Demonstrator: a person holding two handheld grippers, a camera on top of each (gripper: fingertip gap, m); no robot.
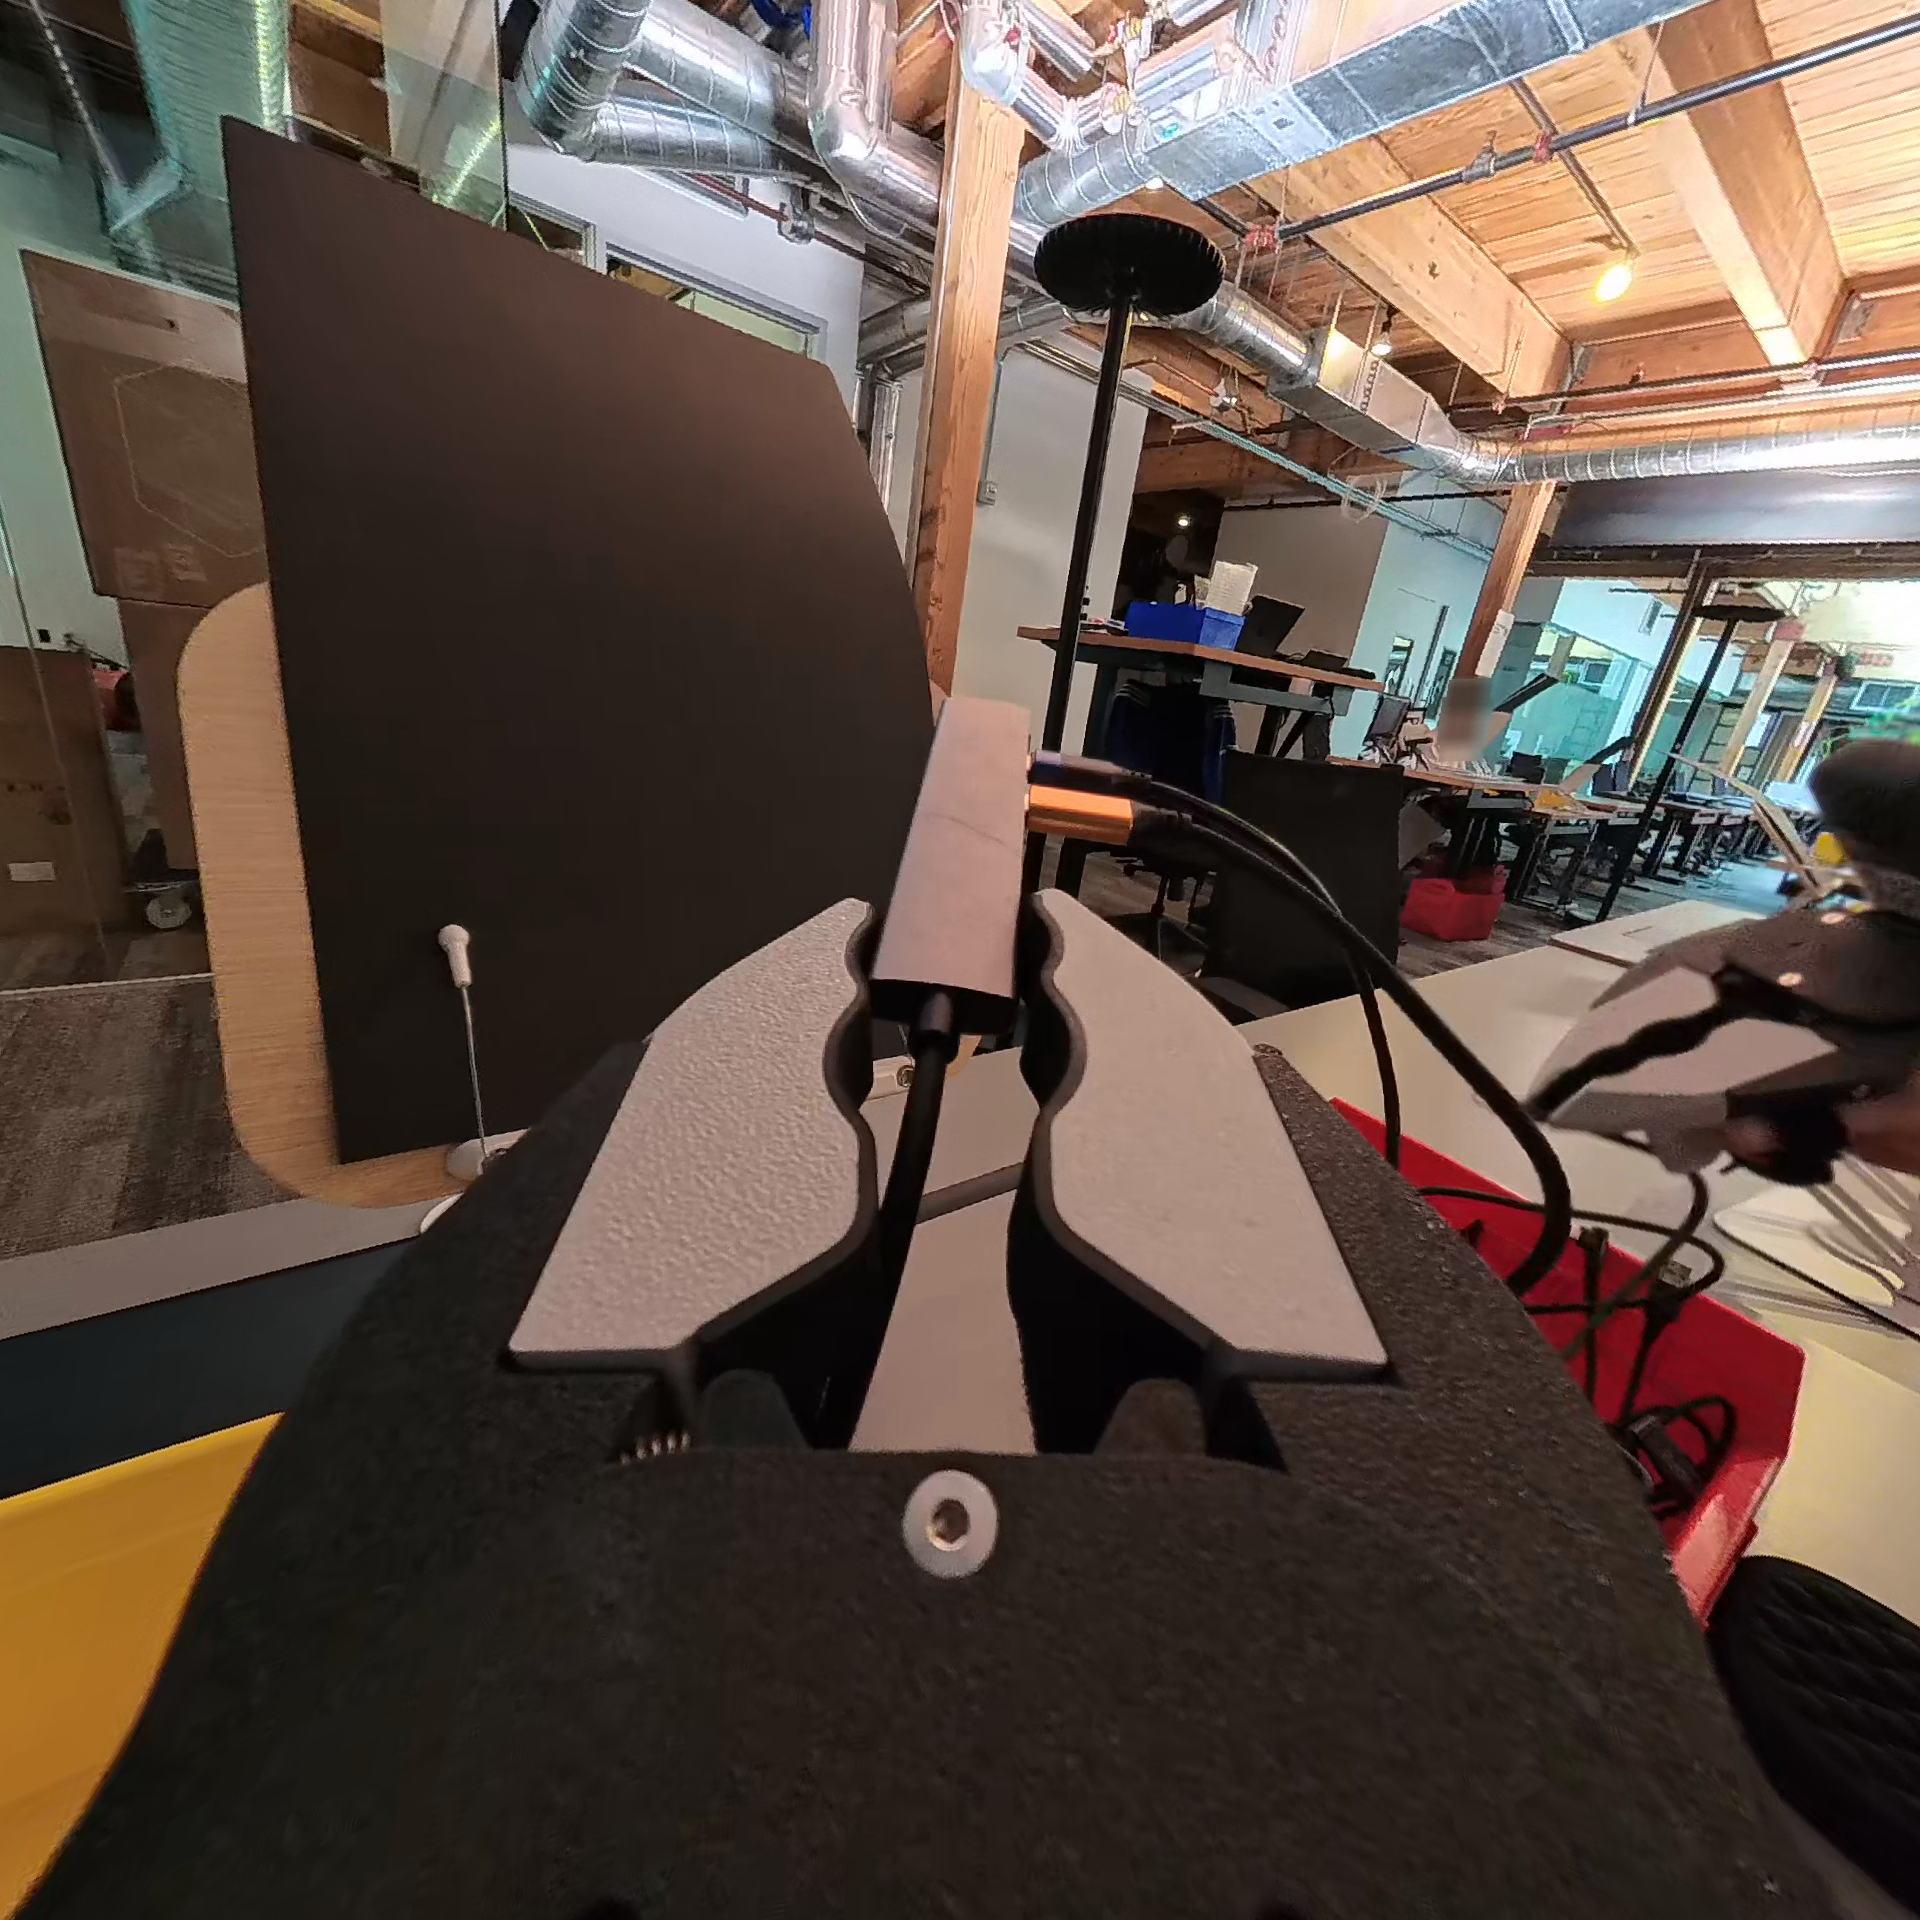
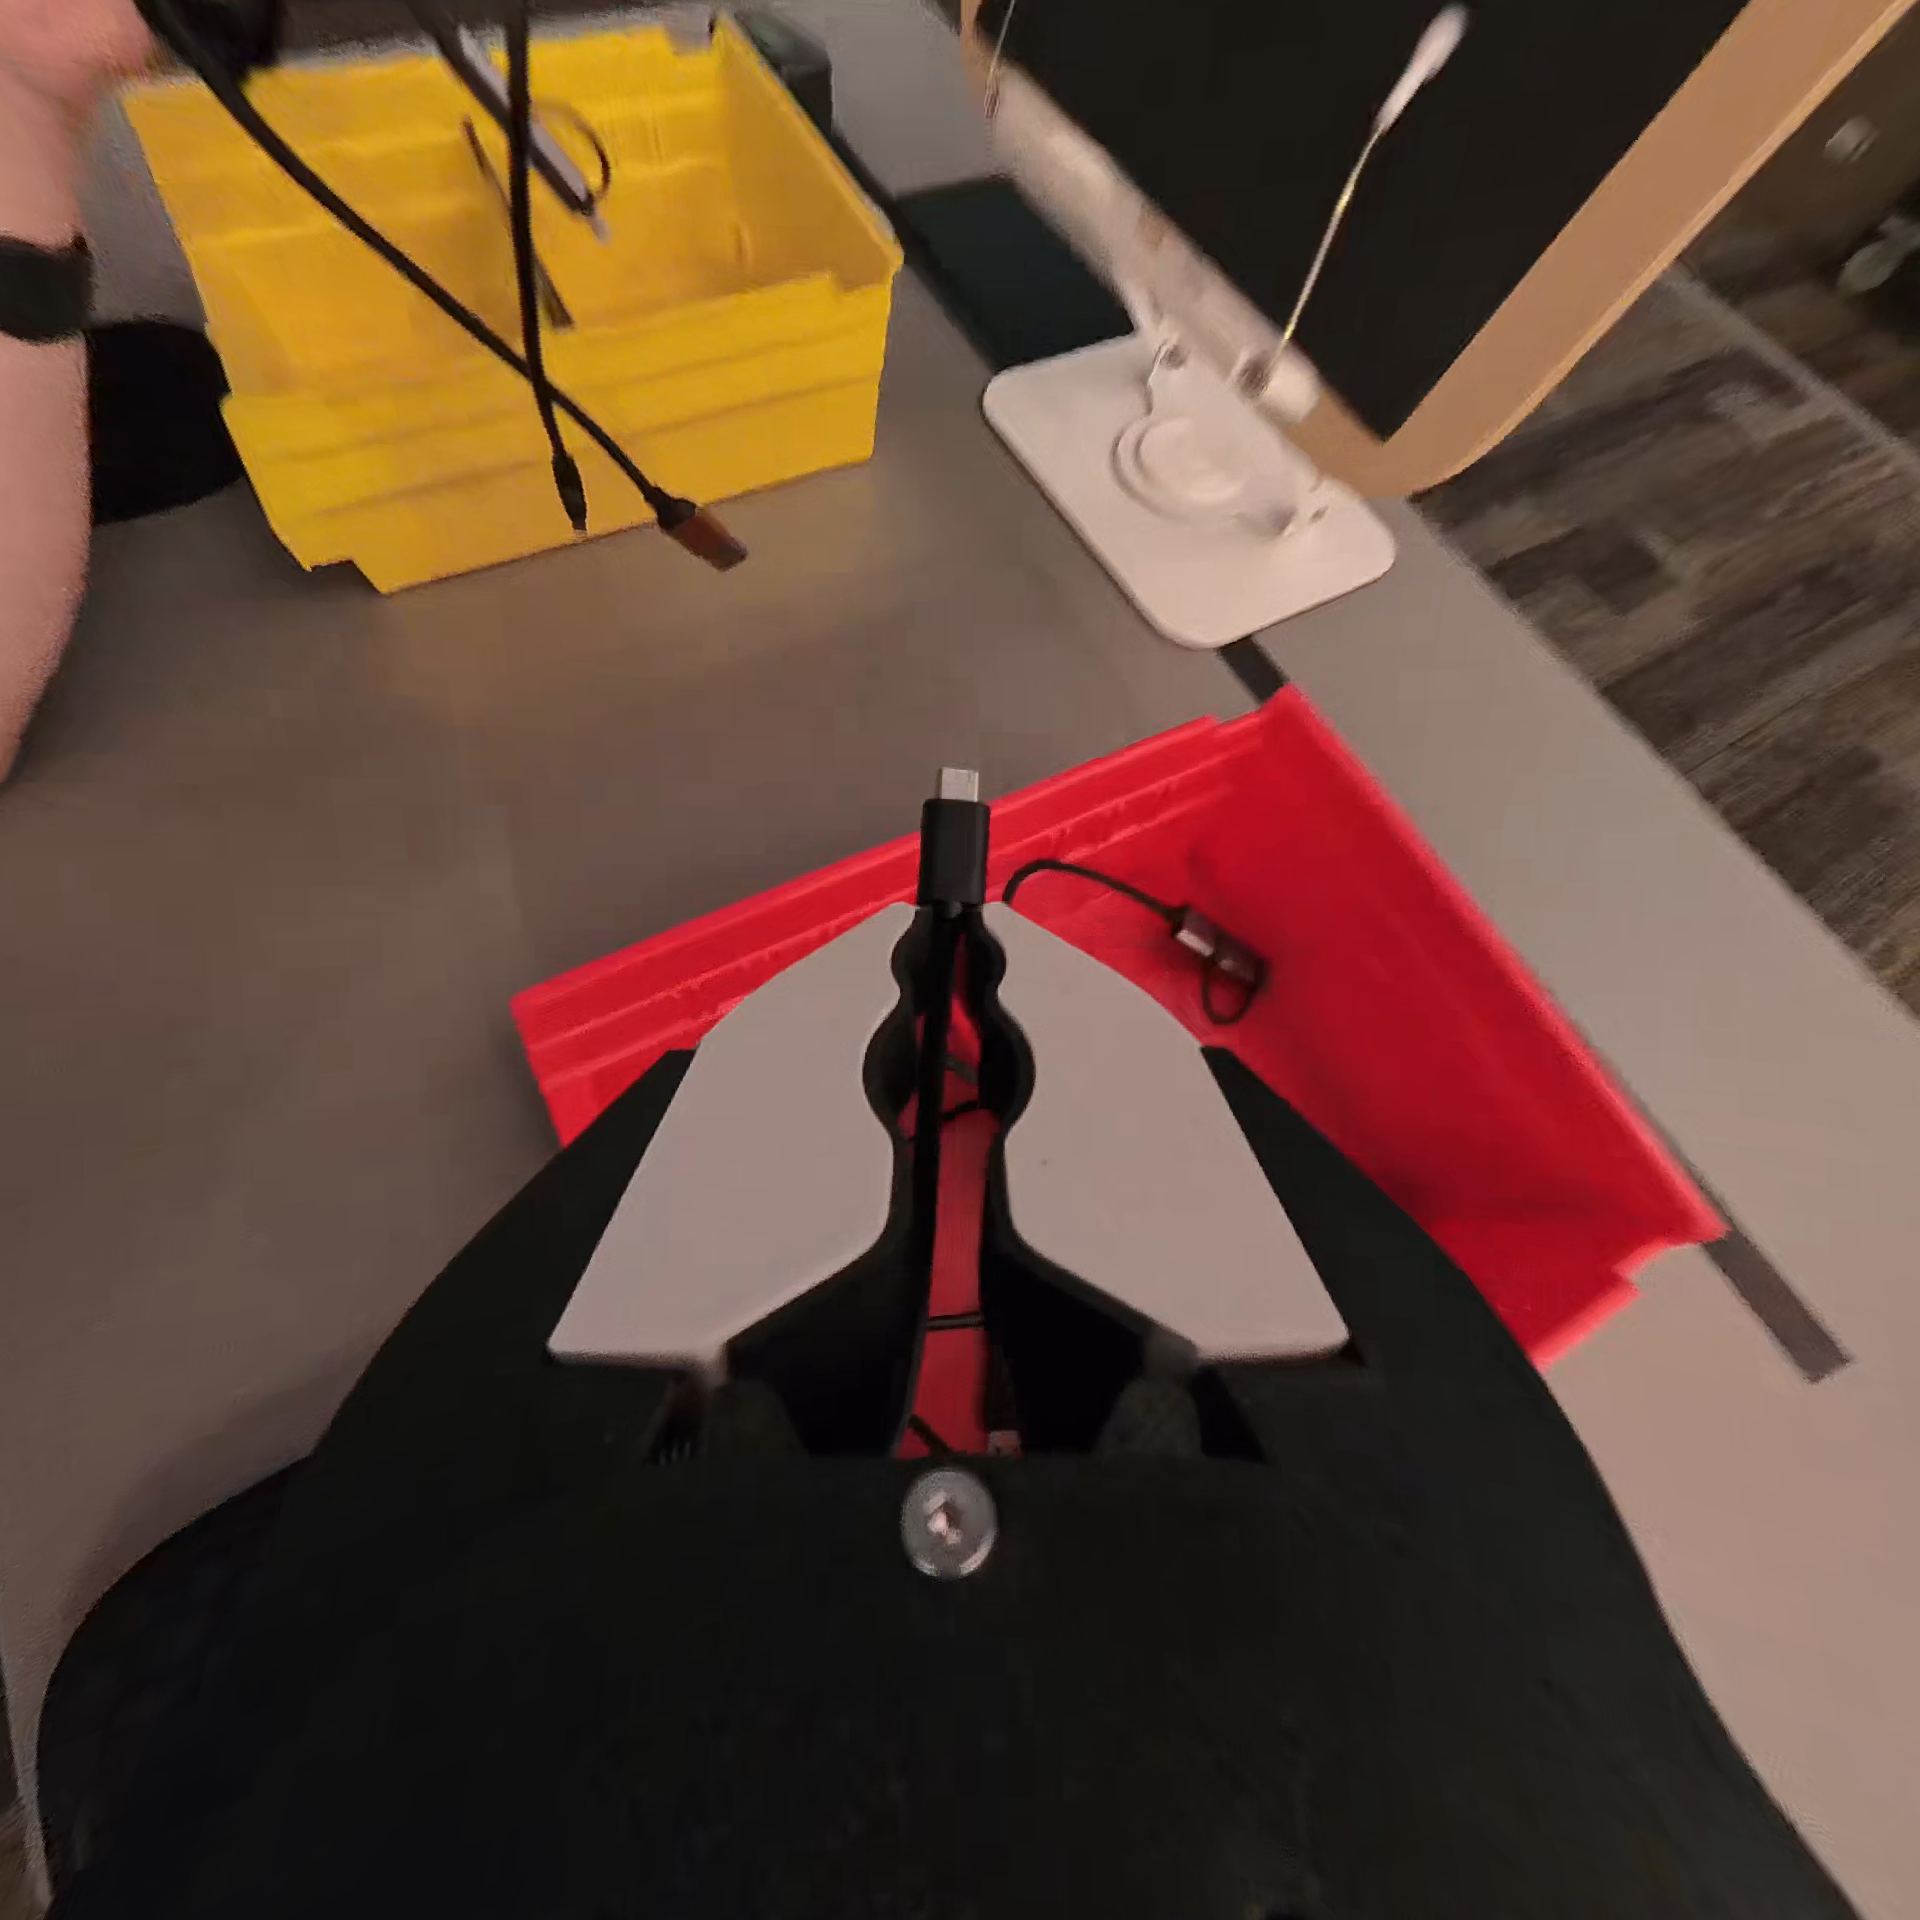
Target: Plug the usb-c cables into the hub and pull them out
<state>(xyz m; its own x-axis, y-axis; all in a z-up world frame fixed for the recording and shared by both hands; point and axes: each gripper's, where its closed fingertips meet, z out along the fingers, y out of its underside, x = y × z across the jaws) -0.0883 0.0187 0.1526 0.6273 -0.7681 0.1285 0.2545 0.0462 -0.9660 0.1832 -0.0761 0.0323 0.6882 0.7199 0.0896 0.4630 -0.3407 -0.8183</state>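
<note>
Left gripper (image 1: 948, 971): closed on dark grey slab-shaped hub (image 1: 956, 852), held upright betw. fingertips; orange-shelled plug (image 1: 1081, 816) and a blue one seated in hub's right side. Right gripper (image 2: 948, 914): clamped on black USB-C cable (image 2: 951, 842), connector fwd of tips, above red plastic bin (image 2: 1403, 997).

Hub (image 1: 961, 831): between left gripper (image 1: 948, 971) fingers — two plugs (image 1: 1081, 800) in its right side.
Bin (image 2: 1382, 997): under right gripper (image 2: 948, 914) — cable (image 2: 1210, 940) inside.
</note>
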